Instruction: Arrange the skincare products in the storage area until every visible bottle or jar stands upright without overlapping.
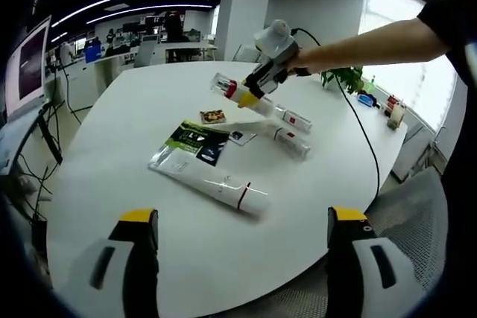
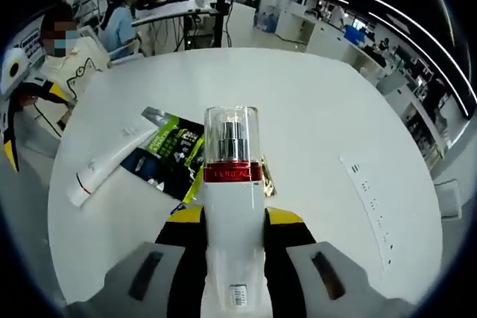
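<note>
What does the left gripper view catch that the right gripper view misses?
Left gripper view alone: two small bottles lying flat on the white table, a potted plant, and the left tool open and empty. Right gripper view alone: the pump head under the clear cap of the pump bottle, clamped in the right tool. Both: that bottle, the lying white tube and the green-black sachet.

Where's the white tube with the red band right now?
In the left gripper view the white tube lies flat on the table, centre, nearest that view's jaws, its flat end touching the green-and-black sachet.
</note>
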`<state>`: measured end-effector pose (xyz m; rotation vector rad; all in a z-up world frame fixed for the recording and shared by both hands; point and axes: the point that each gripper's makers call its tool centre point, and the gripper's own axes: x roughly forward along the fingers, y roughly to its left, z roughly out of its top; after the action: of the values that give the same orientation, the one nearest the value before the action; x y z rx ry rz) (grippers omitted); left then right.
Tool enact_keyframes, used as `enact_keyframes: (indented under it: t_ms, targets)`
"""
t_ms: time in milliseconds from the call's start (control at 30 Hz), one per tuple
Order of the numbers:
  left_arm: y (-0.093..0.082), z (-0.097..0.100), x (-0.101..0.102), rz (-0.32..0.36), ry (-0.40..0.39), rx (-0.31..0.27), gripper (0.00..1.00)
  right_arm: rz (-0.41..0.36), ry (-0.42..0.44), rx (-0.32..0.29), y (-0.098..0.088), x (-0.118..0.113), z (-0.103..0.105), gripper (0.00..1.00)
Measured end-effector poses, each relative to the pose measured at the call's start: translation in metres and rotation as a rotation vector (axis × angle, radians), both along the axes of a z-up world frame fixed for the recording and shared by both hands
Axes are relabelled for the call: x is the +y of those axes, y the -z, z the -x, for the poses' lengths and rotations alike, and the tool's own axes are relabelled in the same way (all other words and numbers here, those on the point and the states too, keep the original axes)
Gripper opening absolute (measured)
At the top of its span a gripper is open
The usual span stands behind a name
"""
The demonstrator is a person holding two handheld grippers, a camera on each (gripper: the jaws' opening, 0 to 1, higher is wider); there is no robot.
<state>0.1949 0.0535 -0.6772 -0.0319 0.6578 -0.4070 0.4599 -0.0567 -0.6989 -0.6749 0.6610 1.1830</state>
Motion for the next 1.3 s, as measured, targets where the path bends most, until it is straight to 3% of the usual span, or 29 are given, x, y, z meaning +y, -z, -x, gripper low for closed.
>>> enact_keyframes:
  t_ms: [267,500,600,967,1067,1300]
  targets:
    - [-0.010,-0.002,-0.001,-0.003,0.004,-0.023,0.88,-0.065,0.041,-0.022,-0.019,-0.010,0.013,0.28]
    - [-0.032,-0.011,-0.006,0.029,0.007,-0.067,0.86,-0.140,0.079,-0.090,-0.047,-0.014,0.031,0.28]
    - [-0.038,-0.014,-0.008,-0.001,0.027,-0.089,0.85,-0.200,0.103,-0.100,-0.061,-0.011,0.047,0.28]
    - [-0.066,-0.016,-0.018,0.021,0.063,-0.149,0.82,-0.286,0.150,-0.158,-0.086,-0.007,0.102,0.28]
    - [-0.075,-0.017,-0.023,0.065,0.067,-0.163,0.81,-0.303,0.171,-0.194,-0.093,-0.007,0.111,0.28]
    - [-0.086,-0.018,-0.031,0.086,0.097,-0.183,0.79,-0.355,0.220,-0.246,-0.109,-0.008,0.144,0.28]
